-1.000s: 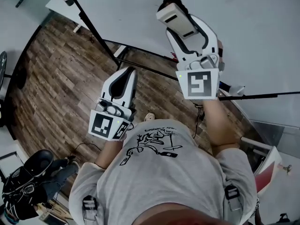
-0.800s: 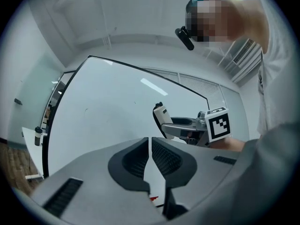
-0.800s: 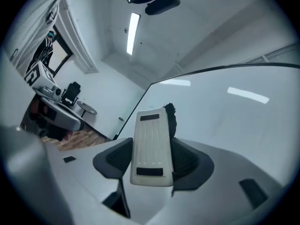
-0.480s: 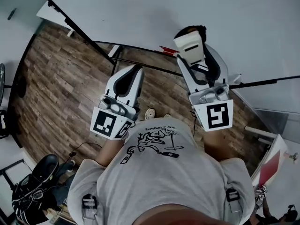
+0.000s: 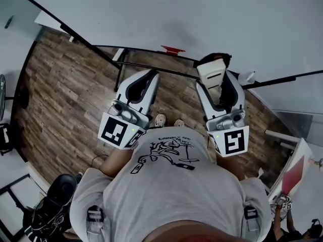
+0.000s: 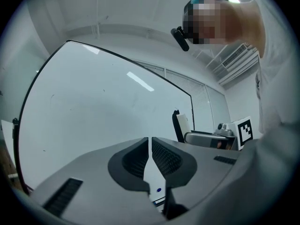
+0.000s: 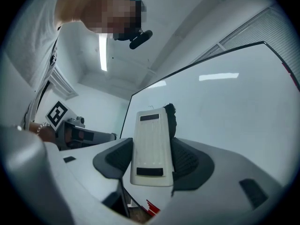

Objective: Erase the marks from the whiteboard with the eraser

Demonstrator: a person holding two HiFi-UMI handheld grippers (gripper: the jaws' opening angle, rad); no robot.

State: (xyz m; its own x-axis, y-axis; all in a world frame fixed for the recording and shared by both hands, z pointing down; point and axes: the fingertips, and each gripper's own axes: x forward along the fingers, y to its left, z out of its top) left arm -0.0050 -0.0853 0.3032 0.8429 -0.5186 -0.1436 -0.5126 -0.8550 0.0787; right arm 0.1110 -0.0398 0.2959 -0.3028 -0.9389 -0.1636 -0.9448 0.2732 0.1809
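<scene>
Whiteboard, clamped eraser, felt apparently half-hidden

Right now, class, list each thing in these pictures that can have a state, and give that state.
left tongs: shut, nothing between them.
right tongs: shut on the eraser.
eraser: gripped, sticking out past the tongs; contact with the board cannot be told.
whiteboard: upright, no clear marks visible.
</scene>
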